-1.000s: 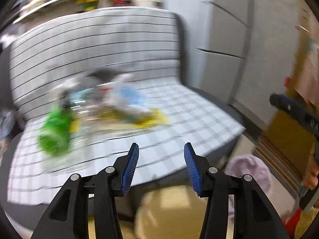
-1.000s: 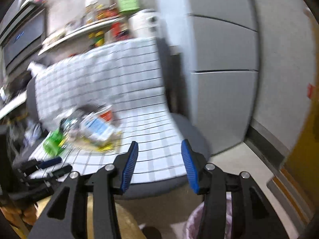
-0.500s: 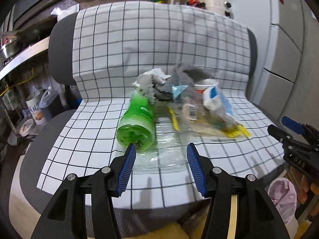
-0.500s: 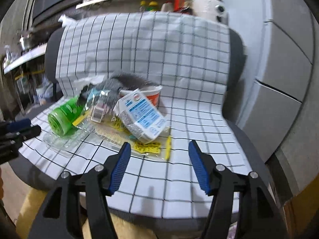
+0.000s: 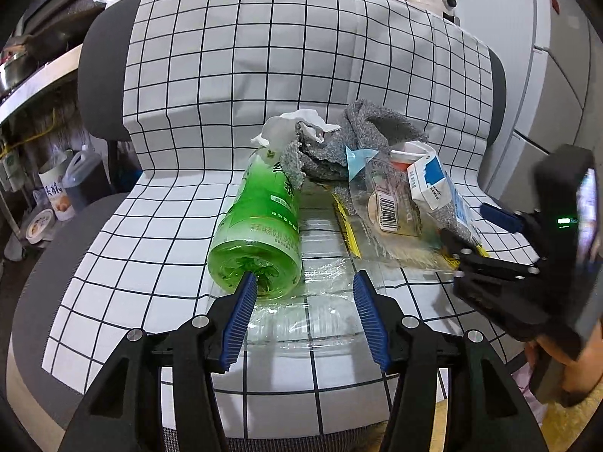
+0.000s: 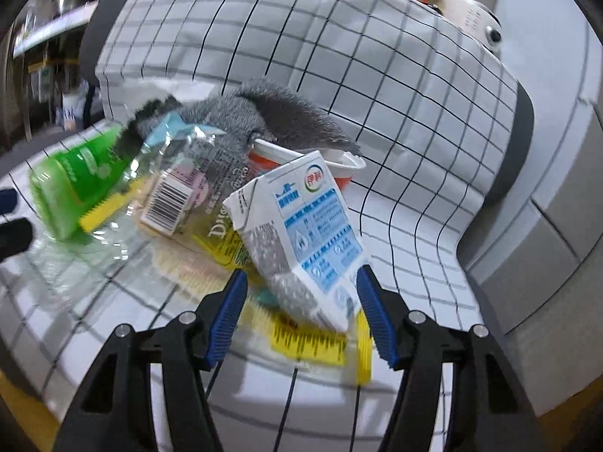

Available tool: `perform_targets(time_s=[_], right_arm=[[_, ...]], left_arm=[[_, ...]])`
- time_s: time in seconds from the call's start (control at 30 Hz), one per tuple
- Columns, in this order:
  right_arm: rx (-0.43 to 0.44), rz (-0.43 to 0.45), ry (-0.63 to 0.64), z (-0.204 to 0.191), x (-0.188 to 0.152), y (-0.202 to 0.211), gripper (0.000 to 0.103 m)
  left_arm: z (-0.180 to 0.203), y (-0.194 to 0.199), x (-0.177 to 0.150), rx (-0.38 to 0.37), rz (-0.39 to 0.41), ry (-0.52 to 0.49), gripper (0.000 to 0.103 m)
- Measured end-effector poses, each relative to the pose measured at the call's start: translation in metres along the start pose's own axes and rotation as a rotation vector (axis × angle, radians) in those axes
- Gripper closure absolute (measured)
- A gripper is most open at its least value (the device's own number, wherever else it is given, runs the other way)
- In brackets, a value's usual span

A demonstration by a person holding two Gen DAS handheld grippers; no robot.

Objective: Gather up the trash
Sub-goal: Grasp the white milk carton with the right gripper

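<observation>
On the checked cloth (image 5: 181,86) over the chair seat, the trash lay in one heap. Farthest left was the green bottle (image 5: 260,226) on its side, base toward me. My left claw (image 5: 303,286) stood open and empty, its left pad just in front of that base, clear wrap (image 5: 324,275) beneath the gap. Next came a grey rag (image 5: 377,128), a barcoded bag (image 5: 392,207) and a red cup (image 6: 339,169). The milk carton (image 6: 305,233) leaned at the right. My right claw (image 6: 301,293) was open, the carton's lower end between its pads, apparently unpinched.
</observation>
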State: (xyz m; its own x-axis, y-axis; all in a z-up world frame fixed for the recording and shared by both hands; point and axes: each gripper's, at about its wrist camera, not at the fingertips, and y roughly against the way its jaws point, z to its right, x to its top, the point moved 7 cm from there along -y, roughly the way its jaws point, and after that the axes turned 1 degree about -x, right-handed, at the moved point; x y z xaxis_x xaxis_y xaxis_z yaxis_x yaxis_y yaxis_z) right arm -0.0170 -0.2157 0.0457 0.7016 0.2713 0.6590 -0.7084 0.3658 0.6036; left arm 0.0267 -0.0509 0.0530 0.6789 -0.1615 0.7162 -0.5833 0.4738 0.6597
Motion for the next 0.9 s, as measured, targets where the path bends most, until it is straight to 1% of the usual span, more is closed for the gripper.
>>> perform_targets(time_s=[0.13,0.17,0.2,0.23,0.27,0.3,0.4,0.47,0.5,0.57,0.63,0.7,0.87,0.9], right_arm=[[-0.088,0.001,0.099,-0.008,0.003,-0.010,0.043],[-0.105,0.006,0.116,-0.010,0.003,-0.011,0.047],[-0.121,0.015,0.135,-0.012,0.003,-0.010,0.056],[-0.130,0.022,0.140,-0.012,0.003,-0.007,0.063],[-0.136,0.034,0.135,-0.010,0.002,-0.002,0.078],[-0.138,0.046,0.124,-0.007,0.003,0.003,0.081],[-0.088,0.096,0.032,0.010,0.005,0.029,0.082],[-0.041,0.122,-0.040,0.024,0.006,0.049,0.082],[0.000,0.133,-0.093,0.034,0.004,0.061,0.082],[0.069,0.136,-0.181,0.049,-0.001,0.078,0.082],[0.159,0.127,-0.270,0.062,-0.012,0.093,0.082],[0.205,0.113,-0.324,0.068,-0.025,0.101,0.082],[0.236,0.087,-0.405,0.071,-0.050,0.107,0.082],[0.239,0.087,-0.415,0.071,-0.052,0.107,0.082]], left_arm=[[-0.001,0.002,0.000,-0.005,0.001,0.002,0.048],[-0.001,0.003,-0.001,-0.004,0.000,0.002,0.048],[-0.001,0.004,-0.001,-0.005,0.001,0.003,0.048],[-0.002,0.005,-0.002,-0.006,0.001,0.003,0.048],[-0.001,0.007,-0.002,-0.005,0.002,0.003,0.048],[-0.001,0.010,-0.003,-0.006,0.003,0.002,0.048],[0.000,0.016,-0.003,-0.010,0.009,-0.002,0.048],[0.002,0.019,-0.003,-0.019,0.014,0.000,0.048],[0.004,0.021,-0.002,-0.026,0.017,0.002,0.048],[0.006,0.023,0.000,-0.033,0.024,0.004,0.048],[0.010,0.023,0.002,-0.043,0.030,0.004,0.048],[0.015,0.022,0.004,-0.058,0.032,0.005,0.048],[0.032,0.012,0.012,-0.109,0.035,-0.010,0.048],[0.036,0.008,0.016,-0.126,0.036,-0.018,0.050]])
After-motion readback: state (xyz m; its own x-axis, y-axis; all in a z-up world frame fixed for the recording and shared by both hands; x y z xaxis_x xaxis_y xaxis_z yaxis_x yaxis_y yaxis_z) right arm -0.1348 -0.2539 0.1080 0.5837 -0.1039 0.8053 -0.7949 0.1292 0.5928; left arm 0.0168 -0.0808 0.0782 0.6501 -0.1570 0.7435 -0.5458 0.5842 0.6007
